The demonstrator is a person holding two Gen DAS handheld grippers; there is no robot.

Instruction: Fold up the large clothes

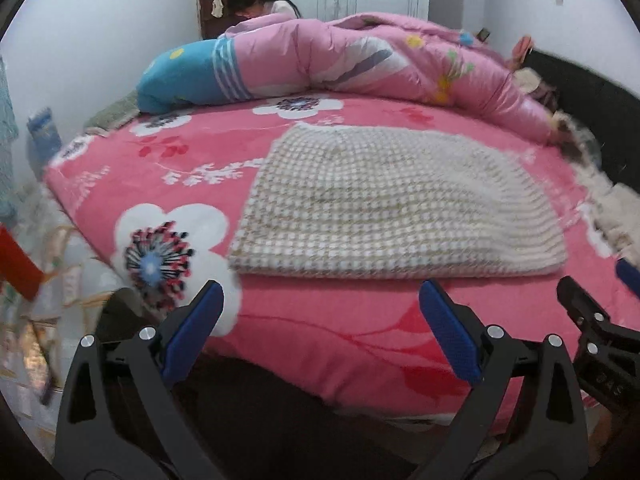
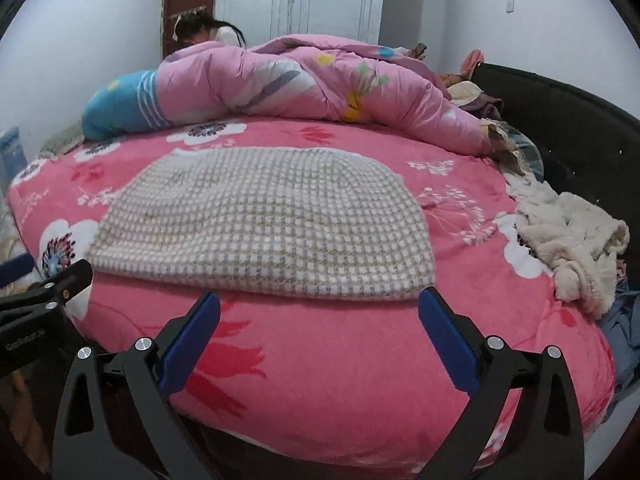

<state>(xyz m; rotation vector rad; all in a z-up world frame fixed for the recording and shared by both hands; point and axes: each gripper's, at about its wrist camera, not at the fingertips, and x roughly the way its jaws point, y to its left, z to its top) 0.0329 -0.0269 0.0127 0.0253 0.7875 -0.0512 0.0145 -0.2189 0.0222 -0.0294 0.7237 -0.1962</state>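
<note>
A beige-and-white checked garment [image 1: 392,208] lies folded flat on the pink flowered bedspread [image 1: 320,328]; it shows in the right wrist view too, as the checked garment [image 2: 264,216]. My left gripper [image 1: 320,298] hangs over the bed's near edge, short of the garment's front fold, jaws wide and nothing between them. My right gripper [image 2: 319,308] is also open and empty, its right fingertip near the garment's front right corner. Each gripper shows at the edge of the other's view: the right gripper [image 1: 600,312] and the left gripper [image 2: 52,284].
A rolled pink quilt [image 2: 312,88] with a blue end lies across the far side. A person [image 2: 200,32] sits behind it. Crumpled cream clothes [image 2: 568,240] pile at the right by the dark headboard [image 2: 560,120]. Clutter and a red object [image 1: 16,260] stand left of the bed.
</note>
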